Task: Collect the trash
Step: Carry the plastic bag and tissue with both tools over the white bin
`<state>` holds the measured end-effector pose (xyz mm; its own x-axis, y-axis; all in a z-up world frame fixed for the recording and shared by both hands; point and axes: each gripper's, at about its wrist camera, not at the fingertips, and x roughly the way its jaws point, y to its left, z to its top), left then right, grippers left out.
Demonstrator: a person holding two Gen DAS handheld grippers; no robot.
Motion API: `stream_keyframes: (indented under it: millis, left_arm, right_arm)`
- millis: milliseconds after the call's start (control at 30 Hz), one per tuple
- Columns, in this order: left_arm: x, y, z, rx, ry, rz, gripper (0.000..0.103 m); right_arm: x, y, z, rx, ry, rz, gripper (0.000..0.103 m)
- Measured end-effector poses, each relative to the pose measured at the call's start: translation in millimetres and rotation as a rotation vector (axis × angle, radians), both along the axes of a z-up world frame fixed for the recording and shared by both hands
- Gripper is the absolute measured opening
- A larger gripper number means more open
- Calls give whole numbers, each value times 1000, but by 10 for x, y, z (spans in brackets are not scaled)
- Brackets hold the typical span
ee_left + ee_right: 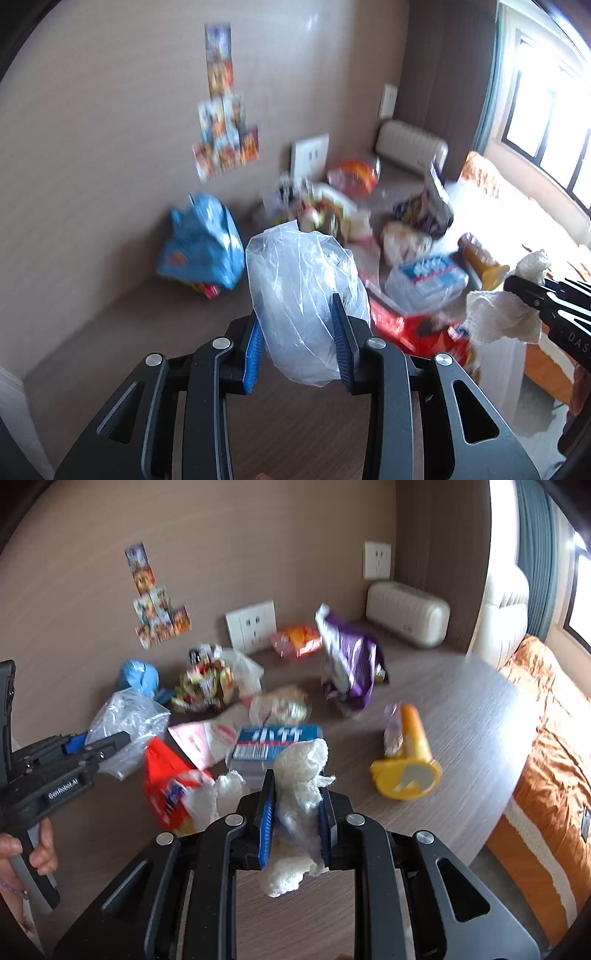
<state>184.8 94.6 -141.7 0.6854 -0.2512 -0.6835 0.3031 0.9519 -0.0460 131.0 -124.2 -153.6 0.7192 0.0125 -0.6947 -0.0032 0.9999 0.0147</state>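
Clear plastic bag (306, 295) is pinched between the left tool (301, 343) pads; the right tool (297, 823) clamps a crumpled paper towel (299, 775), both above the worktop (461, 709).

I note a wall socket (252, 627) above the table's (461, 716) far edge, a cream speaker (408, 614) at its far right corner, stickers (157, 602) on the wall.

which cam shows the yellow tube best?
Right wrist: the yellow tube lies whole and unblocked on the table. Left wrist catches it small, blurred and partly behind the paper towel and right gripper.
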Motion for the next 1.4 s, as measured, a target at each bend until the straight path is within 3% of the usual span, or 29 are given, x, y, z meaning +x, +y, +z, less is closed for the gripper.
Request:
stream_keyframes:
  millis: [133, 267, 400, 533, 733, 833, 900, 967, 1100, 1267, 1300, 1333, 1367, 1400]
  left_arm:
    - [-89, -69, 464, -32, -102, -50, 33]
    - [-304, -505, 748, -64, -165, -182, 33]
    - [-523, -1192, 709, -91, -138, -330, 33]
    - [-774, -2005, 483, -90, -75, -471, 33]
    - [-1099, -3391, -166, -29, 58, -624, 33]
    - [-1117, -3974, -659, -8, 149, -679, 33]
    - [-1146, -4288, -1038, 12, 199, -708, 33]
    - [-1155, -4574, -1499, 30, 255, -735, 33]
    - [-1111, -4996, -2344, 81, 337, -754, 33]
    - [-1055, -5437, -3328, 132, 442, -770, 35]
    - [-1048, -5492, -3465, 139, 457, -770, 55]
    - [-1036, -5555, -3600, 140, 475, -767, 99]
    - [-1021, -5581, -3710, 130, 483, -751, 96]
    - [-988, -5611, -3819, 126, 494, -730, 98]
  right_arm:
    - [-189, -150, 372, -42, -96, -48, 21]
    - [-445, -500, 556, -34, -142, -130, 21]
    - [-797, -1099, 632, -20, -153, -251, 21]
    - [-1108, -1764, 531, -14, -123, -376, 22]
    - [-1465, -2952, 126, 79, -40, -526, 22]
    - [-1546, -3451, -181, 109, -1, -611, 25]
    - [-1596, -3789, -453, 182, 31, -668, 25]
    - [-1567, -4076, -855, 259, 84, -709, 25]
    - [-1442, -4392, -1705, 321, 172, -730, 25]
    - [-1305, -4619, -2764, 325, 280, -707, 25]
    - [-1270, -4644, -2999, 330, 309, -689, 26]
    - [-1231, -4692, -3162, 346, 334, -672, 49]
    - [-1214, -4714, -3335, 351, 363, -666, 94]
    - [-1215, -4731, -3431, 350, 363, -667, 97]
